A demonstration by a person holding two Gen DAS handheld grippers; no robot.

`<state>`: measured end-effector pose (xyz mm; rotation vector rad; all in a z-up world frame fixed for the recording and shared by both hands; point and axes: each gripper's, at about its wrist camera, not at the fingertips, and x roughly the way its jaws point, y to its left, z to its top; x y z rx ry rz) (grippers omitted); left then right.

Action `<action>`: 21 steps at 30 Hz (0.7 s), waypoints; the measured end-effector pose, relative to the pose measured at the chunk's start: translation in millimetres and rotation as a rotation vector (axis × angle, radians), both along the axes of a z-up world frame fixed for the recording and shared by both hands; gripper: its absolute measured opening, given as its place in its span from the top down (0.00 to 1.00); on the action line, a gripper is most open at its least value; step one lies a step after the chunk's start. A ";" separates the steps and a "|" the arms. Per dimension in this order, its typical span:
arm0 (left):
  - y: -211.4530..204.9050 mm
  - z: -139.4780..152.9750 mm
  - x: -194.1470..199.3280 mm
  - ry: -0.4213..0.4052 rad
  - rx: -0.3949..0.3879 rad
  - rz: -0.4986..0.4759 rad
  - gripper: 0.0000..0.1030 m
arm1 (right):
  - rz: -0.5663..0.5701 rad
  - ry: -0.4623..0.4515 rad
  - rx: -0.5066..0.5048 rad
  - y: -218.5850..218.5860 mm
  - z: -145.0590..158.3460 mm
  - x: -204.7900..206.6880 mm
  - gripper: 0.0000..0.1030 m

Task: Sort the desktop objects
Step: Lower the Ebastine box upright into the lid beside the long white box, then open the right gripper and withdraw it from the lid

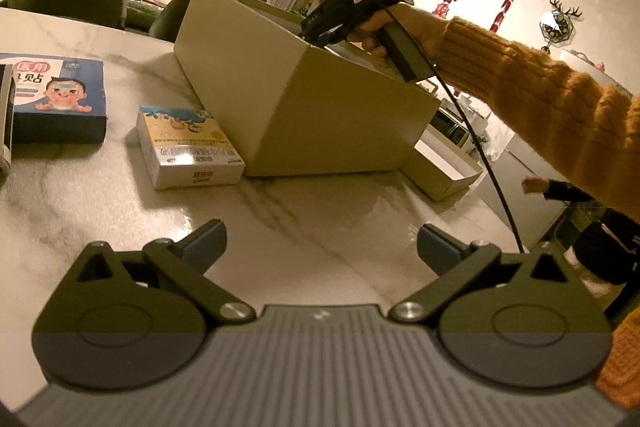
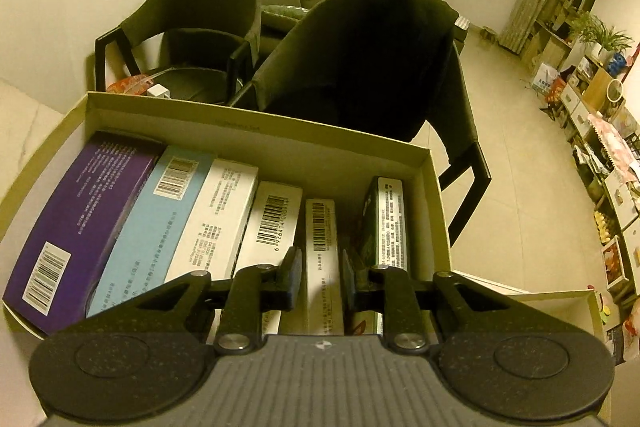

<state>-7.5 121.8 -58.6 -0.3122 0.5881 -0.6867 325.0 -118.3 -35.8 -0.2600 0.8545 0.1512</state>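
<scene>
In the right wrist view my right gripper [image 2: 321, 277] is shut on a narrow white box [image 2: 322, 227] with a barcode. That box stands on edge inside the open cardboard box [image 2: 256, 123], between a white barcode box [image 2: 274, 219] and a green box [image 2: 384, 219]. Purple [image 2: 76, 219], light blue [image 2: 160, 223] and white [image 2: 218, 211] boxes fill the row to the left. In the left wrist view my left gripper [image 1: 320, 247] hangs open over the marble table [image 1: 312, 211], holding nothing. A yellow-and-white box [image 1: 188, 147] and a blue box [image 1: 56, 99] lie beyond it.
The cardboard box [image 1: 304, 99] stands at the table's far side, its lid [image 1: 440, 171] beside it on the right. A hand in an orange sleeve [image 1: 540, 99] reaches the right gripper [image 1: 316, 27] over the box rim. Another box [image 1: 5, 115] shows at the left edge. Dark chairs [image 2: 360, 59] stand behind the table.
</scene>
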 end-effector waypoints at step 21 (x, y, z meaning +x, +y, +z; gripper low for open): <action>15.6 13.7 -10.5 -0.046 0.127 0.235 0.00 | -0.012 -0.004 0.211 -12.0 38.4 -71.5 0.54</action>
